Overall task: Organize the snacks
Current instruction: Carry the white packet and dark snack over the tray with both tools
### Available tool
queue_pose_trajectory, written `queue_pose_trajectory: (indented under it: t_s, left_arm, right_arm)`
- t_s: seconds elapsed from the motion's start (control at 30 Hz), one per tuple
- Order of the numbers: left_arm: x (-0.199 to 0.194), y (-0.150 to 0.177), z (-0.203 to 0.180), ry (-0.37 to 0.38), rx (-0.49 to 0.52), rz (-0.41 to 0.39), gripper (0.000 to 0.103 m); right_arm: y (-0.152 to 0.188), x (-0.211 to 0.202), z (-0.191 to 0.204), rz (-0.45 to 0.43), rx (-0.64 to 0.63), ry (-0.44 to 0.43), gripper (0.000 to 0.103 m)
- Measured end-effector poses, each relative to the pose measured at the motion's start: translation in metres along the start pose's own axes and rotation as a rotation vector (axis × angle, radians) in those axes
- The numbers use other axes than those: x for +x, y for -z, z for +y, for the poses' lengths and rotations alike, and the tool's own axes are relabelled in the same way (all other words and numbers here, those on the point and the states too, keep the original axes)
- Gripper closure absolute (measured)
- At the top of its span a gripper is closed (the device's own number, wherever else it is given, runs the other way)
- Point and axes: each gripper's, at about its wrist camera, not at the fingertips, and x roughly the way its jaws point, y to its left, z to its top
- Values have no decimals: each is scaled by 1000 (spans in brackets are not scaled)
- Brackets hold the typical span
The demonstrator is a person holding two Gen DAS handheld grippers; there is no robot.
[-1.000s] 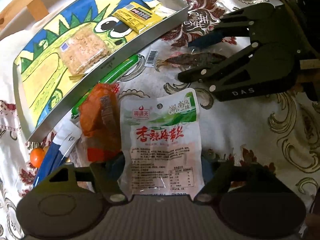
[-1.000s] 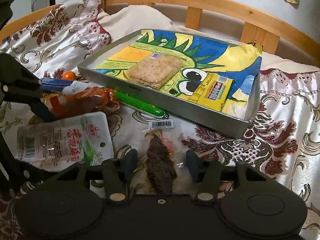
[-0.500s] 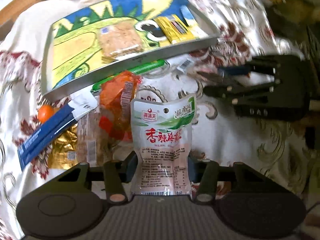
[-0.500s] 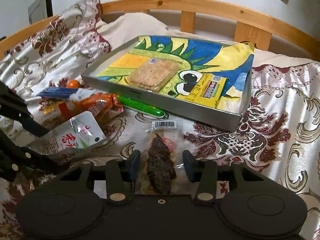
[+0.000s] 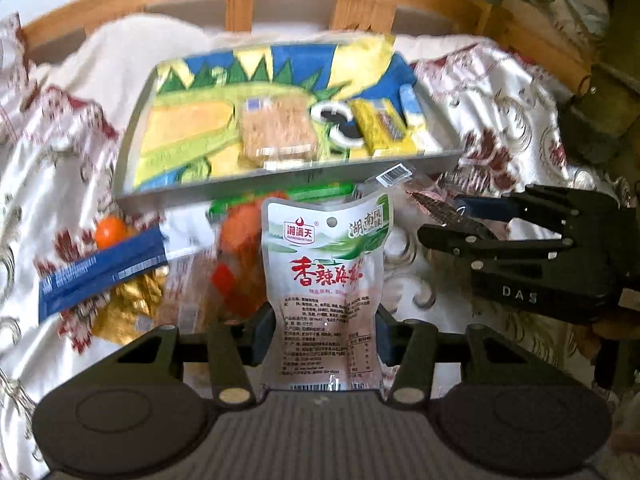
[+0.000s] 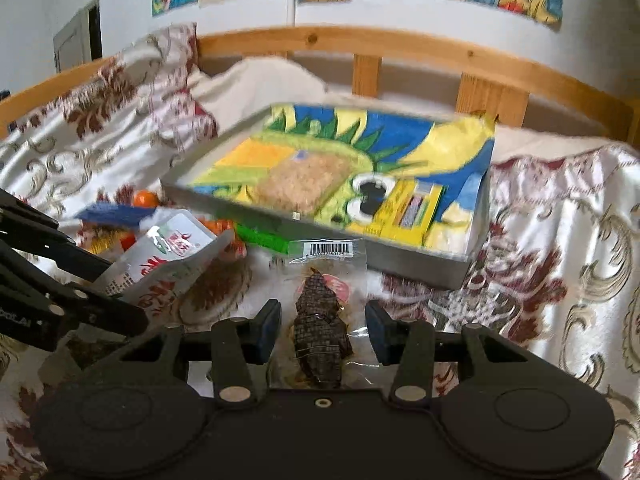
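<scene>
My left gripper [image 5: 326, 336] is shut on the lower part of a white and green snack pouch [image 5: 326, 272] with red lettering, held upright above the bedspread. In the right wrist view the same pouch [image 6: 172, 256] shows at the left. My right gripper [image 6: 322, 332] is shut on a clear packet of dark dried snack [image 6: 320, 328], lifted off the cloth. The right gripper [image 5: 452, 216] also appears at the right of the left wrist view. Behind both stands a grey tray [image 5: 280, 182] lined with a dinosaur drawing. It holds a rice cracker [image 5: 276, 128] and a yellow packet [image 5: 380, 128].
In front of the tray [image 6: 400, 256] lie a green stick pack [image 5: 316, 194], an orange packet [image 5: 240, 248], a blue stick pack [image 5: 100, 268], a gold wrapper [image 5: 124, 308] and a small orange ball [image 5: 110, 228]. A wooden bed rail [image 6: 400, 46] runs behind.
My left gripper closed on the pouch, lifted it and rolled, so the tray now looks level. My right gripper rose a little with the dark snack packet.
</scene>
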Motion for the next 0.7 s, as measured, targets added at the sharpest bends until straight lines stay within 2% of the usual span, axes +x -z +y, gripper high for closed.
queue_pose_trajectory:
  t_s: [0.17,0.37,0.53,0.7]
  left_arm:
    - [-14,-16,-7,2,-11,-81,47]
    - [-14,-53,-13,-26,-6,-161,45]
    - [-4,-92,-16,-5,-49,-231,45]
    - [22,-130,-14,-21,-103,-284,45]
  right_arm:
    - [-7,-16,-5,-144,27,46,55]
    - [-24,-27,-19,-318,88,118,55]
    - [-35,-19,-38,-388,158,146,55]
    - [-50,3,-60,-432,202,192,55]
